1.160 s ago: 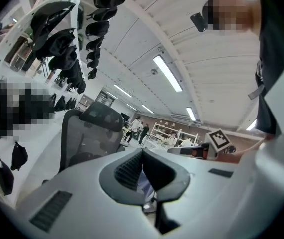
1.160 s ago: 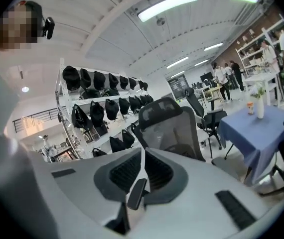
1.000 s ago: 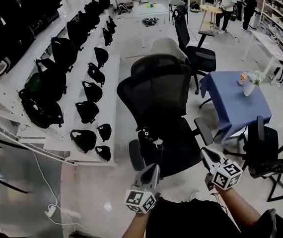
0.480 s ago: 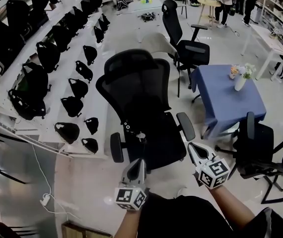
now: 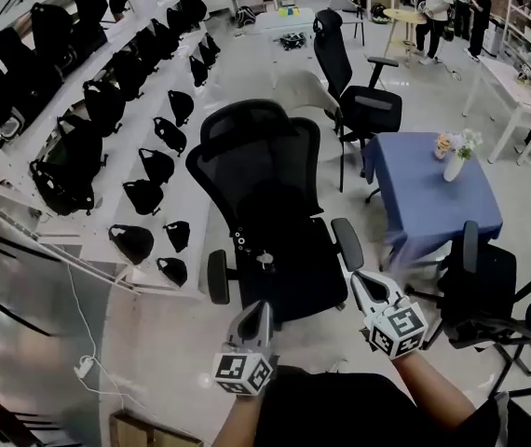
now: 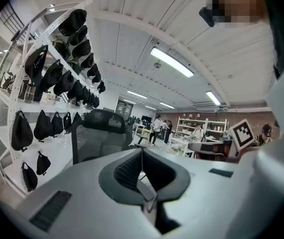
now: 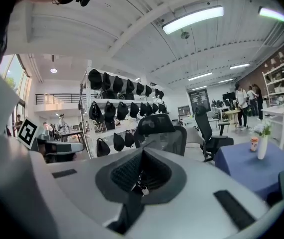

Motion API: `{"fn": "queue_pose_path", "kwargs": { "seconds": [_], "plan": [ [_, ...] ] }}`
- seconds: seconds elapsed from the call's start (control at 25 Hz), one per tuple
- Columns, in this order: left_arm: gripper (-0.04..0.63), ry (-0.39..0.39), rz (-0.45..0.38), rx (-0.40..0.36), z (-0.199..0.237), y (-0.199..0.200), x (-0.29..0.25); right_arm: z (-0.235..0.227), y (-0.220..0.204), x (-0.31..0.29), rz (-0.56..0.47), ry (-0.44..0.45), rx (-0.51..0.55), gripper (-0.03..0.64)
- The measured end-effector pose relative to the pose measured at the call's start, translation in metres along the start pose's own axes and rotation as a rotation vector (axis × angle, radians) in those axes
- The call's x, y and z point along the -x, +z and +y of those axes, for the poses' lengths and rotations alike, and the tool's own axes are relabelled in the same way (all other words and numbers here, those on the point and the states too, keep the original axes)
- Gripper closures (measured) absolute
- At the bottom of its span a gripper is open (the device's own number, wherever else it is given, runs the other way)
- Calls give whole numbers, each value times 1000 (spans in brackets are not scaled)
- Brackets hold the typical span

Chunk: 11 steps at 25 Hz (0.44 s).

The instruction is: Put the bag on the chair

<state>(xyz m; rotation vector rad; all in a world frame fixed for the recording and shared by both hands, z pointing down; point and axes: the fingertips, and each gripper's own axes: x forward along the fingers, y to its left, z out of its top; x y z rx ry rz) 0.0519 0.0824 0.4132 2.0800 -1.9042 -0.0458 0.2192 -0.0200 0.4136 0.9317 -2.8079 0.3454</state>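
2 grippers, both fully closed. The left gripper [image 5: 264, 310] has its jaws meeting with nothing between them. The right gripper [image 5: 360, 279] has its jaws meeting too, with a small shiny speck at the seam; can't tell what it is. Neither touches anything.

1 bag [image 5: 267, 261], black, lies on the seat of 1 mesh chair [image 5: 256, 161], just ahead of both fingertips and apart from them. It's black on black, so the outline is hard to trace.

- 2 more black chairs: far chair [image 5: 363, 101] beyond, side chair [image 5: 489, 287] right of the right gripper.
- 1 blue table [image 5: 438, 208] ahead-right, with 1 vase [image 5: 454, 168] on it.
- Shelving [image 5: 23, 189] left of the left gripper carries many shelf bags [image 5: 140, 194]; count unclear.
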Motion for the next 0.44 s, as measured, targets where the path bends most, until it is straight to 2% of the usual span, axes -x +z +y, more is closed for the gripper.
{"fn": "queue_pose_path", "kwargs": {
  "seconds": [0.2,0.44],
  "plan": [
    [584,11,21,16,-1,-8,-2,4,-2,2,-13,11,-20,617],
    [584,0,1,58,9,-5,-8,9,-5,-9,-9,2,-4,617]
  ]
}}
